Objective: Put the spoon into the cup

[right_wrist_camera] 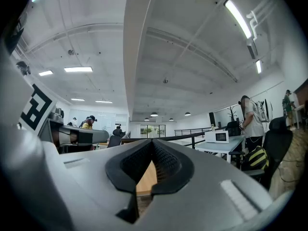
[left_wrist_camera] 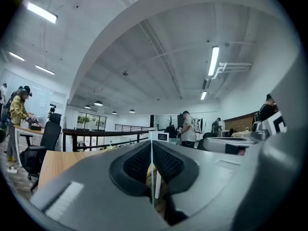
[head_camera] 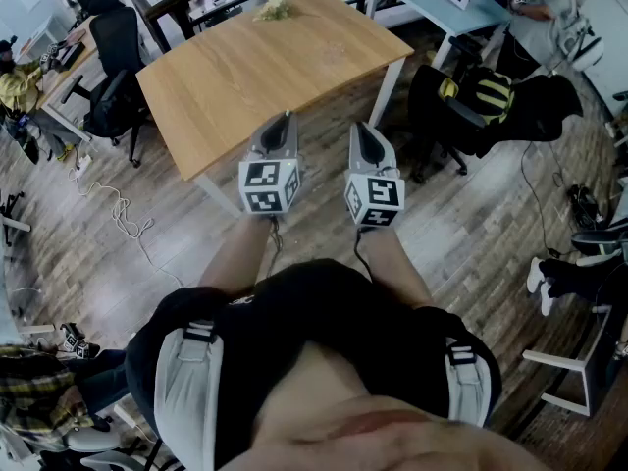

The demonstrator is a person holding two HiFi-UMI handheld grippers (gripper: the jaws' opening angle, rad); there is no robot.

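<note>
Both the grey left gripper (head_camera: pixel 284 118) and grey right gripper (head_camera: pixel 361 128) are held closed on nothing before a rectangular light-wood table (head_camera: pixel 250 67); neither spoon nor cup is seen, so handling is left unjudged.

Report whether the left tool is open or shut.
Shut: in the left gripper view the left tool has its jaws pressed together, with nothing between them.

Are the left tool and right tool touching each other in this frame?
Apart. The head view shows a strip of floor between the left tool and the right tool, which are held side by side.
</note>
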